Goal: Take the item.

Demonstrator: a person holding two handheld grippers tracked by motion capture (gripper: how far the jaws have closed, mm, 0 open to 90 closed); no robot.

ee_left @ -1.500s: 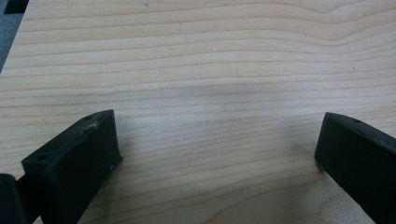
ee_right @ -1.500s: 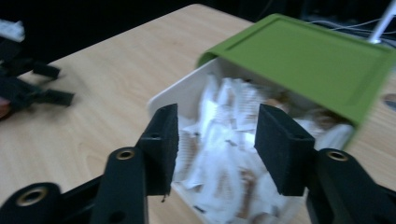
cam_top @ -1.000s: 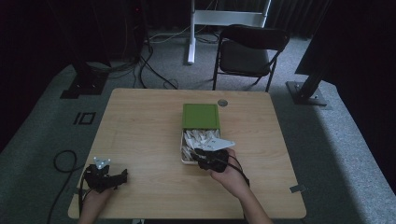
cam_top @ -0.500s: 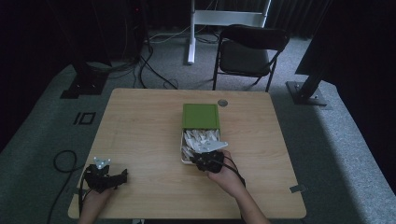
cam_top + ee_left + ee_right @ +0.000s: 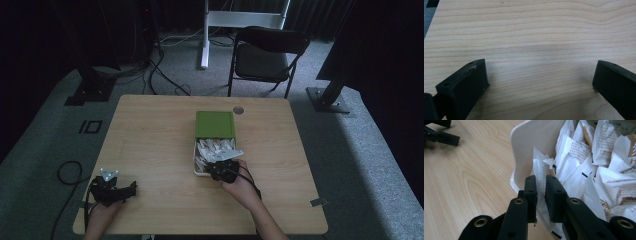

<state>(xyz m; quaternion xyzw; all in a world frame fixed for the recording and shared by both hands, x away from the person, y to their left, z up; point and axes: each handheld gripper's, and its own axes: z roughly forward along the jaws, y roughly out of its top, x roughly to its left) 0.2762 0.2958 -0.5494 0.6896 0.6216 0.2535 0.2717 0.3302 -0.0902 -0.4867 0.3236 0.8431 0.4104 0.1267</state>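
the white sachet (image 5: 541, 185) stands at the near-left corner of the white tray (image 5: 524, 150), lower centre of the right gripper view. the right gripper (image 5: 540, 185) has just been closing and its jaws pinch the sachet's upright edge. it looks light, thin, crinkly and likely slippery, so grip the flat sealed edge. the left gripper (image 5: 537, 77) rests apart and empty on the table (image 5: 529, 30).

the box (image 5: 524, 152) is white, its lid (image 5: 215, 124) plain green. the packets (image 5: 576, 157) are white with small black print and brown markings. the table (image 5: 150, 145) is pale wood with wavy grain.
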